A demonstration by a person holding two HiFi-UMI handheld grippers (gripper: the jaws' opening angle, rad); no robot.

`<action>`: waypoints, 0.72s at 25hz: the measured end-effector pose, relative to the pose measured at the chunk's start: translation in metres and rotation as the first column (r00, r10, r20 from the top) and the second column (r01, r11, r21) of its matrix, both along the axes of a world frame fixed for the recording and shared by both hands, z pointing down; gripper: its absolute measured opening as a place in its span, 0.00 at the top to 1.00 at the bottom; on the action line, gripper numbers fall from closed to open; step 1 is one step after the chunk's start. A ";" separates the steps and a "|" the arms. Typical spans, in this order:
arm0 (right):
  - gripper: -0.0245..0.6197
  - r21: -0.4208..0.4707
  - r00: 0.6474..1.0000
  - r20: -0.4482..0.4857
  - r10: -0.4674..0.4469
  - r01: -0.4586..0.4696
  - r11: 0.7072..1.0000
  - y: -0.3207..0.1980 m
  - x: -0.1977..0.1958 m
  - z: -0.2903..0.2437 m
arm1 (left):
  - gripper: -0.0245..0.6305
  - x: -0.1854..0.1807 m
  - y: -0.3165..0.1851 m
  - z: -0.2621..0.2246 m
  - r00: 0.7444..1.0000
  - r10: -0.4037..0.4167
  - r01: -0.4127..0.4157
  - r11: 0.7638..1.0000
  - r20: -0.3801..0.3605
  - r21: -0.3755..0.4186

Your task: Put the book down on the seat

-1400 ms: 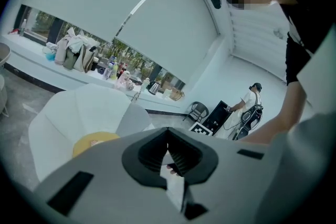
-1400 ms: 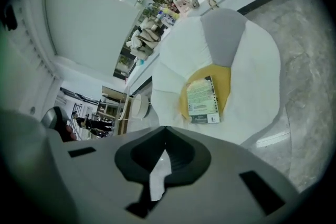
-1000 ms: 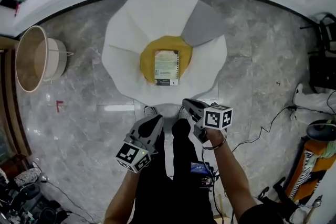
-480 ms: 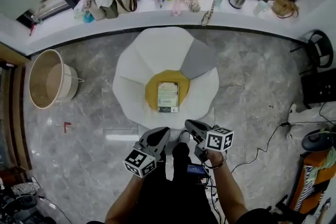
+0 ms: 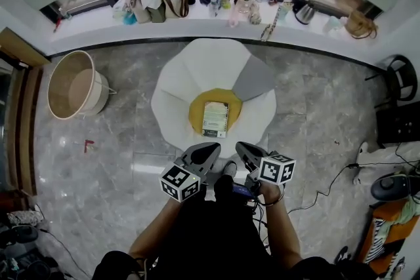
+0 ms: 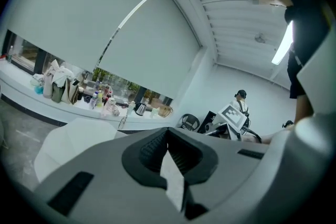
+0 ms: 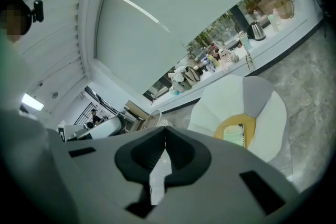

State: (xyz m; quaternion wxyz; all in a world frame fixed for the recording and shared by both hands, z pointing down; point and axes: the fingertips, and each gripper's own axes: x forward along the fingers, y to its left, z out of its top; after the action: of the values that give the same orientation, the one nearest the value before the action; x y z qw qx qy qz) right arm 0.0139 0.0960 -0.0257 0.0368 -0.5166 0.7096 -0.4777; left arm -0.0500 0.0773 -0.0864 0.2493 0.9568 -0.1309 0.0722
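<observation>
Nearest the body, the left hand-held gripper [image 5: 212,147] and the right hand-held gripper [image 5: 240,146] are being held side by side above the floor [image 5: 111,160], apart from each other and both being pointed towards the chair [image 5: 177,85]. In the left gripper view the left hand-held gripper [image 6: 168,129] is being kept fully closed, pad against pad, with nothing being gripped. In the right gripper view the right hand-held gripper [image 7: 165,128] is likewise being kept closed on nothing.

Just beyond the two tips, the book [image 5: 215,119] is being carried flat by the yellow seat [image 5: 197,116]. It is lying along the middle of the seat, with its near end at the seat's near edge, clear of both grippers. The seat is being ringed by the chair's white petal-shaped panels, one grey panel [image 5: 254,79] being set at the far right.

Off to the left, a round basket [image 5: 72,85] is being carried by the floor. Farthest off, bags [image 5: 157,3], bottles [image 5: 226,0] and a kettle [image 5: 303,13] are being carried along the window ledge [image 5: 92,26].
</observation>
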 end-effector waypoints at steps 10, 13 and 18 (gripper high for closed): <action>0.94 0.088 1.000 0.005 0.001 -0.001 0.996 0.009 -0.016 -0.046 | 0.94 -0.026 -0.001 -0.026 1.000 -0.008 0.008 0.998 -0.005 0.060; 0.94 0.138 1.000 -0.007 -0.014 0.015 0.990 0.009 -0.016 -0.063 | 0.94 -0.025 -0.003 -0.040 0.999 -0.020 0.023 0.996 -0.031 0.089; 0.94 0.200 0.998 -0.043 -0.034 0.042 0.979 0.014 -0.010 -0.083 | 0.94 -0.024 0.002 -0.052 0.999 -0.016 0.022 0.993 -0.052 0.115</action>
State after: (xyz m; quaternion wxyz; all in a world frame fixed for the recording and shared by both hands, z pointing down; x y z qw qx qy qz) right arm 0.0036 0.1101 -0.1084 0.0657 -0.5058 0.7645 -0.3942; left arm -0.0736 0.0793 -0.1384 0.1974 0.9699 -0.1377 0.0379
